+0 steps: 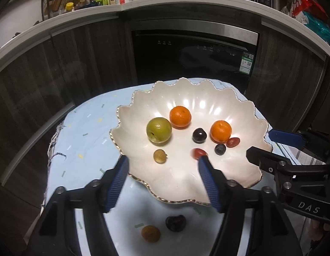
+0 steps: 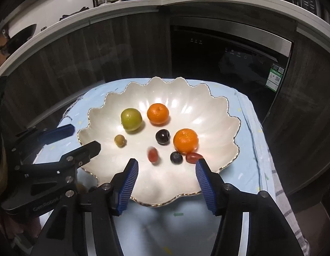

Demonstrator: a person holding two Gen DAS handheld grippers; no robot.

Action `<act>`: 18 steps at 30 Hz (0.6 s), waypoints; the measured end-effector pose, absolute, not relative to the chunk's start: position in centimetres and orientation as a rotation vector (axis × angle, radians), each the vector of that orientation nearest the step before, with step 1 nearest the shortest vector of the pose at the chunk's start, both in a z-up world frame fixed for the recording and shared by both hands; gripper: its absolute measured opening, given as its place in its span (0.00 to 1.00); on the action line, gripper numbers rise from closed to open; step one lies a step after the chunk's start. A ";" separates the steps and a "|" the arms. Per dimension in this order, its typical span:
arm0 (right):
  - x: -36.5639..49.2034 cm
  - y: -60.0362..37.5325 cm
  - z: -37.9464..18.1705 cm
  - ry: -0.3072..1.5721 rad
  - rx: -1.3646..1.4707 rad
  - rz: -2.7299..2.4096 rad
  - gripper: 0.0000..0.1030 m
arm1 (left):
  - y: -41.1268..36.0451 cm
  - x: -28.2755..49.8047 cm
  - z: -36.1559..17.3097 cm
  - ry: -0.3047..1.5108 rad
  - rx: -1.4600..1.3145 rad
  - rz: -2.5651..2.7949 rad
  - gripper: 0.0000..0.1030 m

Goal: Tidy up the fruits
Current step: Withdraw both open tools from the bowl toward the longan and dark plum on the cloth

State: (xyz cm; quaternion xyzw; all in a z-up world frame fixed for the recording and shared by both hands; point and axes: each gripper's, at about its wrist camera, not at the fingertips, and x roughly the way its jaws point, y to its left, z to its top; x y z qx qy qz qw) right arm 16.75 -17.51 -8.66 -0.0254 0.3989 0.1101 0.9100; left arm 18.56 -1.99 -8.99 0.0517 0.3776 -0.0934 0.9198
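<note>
Over the scalloped white gold-rimmed ceramic dish [image 2: 212,111], both grippers, left [image 1: 162,164] and right [image 2: 166,166], hover wide open, empty; a blurred small red tomato [image 2: 153,154] sits between right's fingers.

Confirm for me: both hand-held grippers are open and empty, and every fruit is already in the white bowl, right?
Not every fruit. The left wrist view shows a brown fruit and a dark fruit on the cloth outside the white bowl. Both the left hand-held gripper and right hand-held gripper are open and empty.
</note>
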 end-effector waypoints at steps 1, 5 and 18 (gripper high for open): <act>16.7 -17.5 -8.6 0.823 -0.055 0.222 0.56 | -1.8 18.5 -8.9 0.772 0.105 -0.185 0.74; 16.4 -17.5 -8.4 0.817 -0.063 0.212 0.56 | -1.5 18.1 -8.6 0.760 0.110 -0.181 0.75; 15.0 -16.6 -6.9 0.773 -0.085 0.199 0.56 | -0.1 16.2 -7.3 0.729 0.105 -0.165 0.78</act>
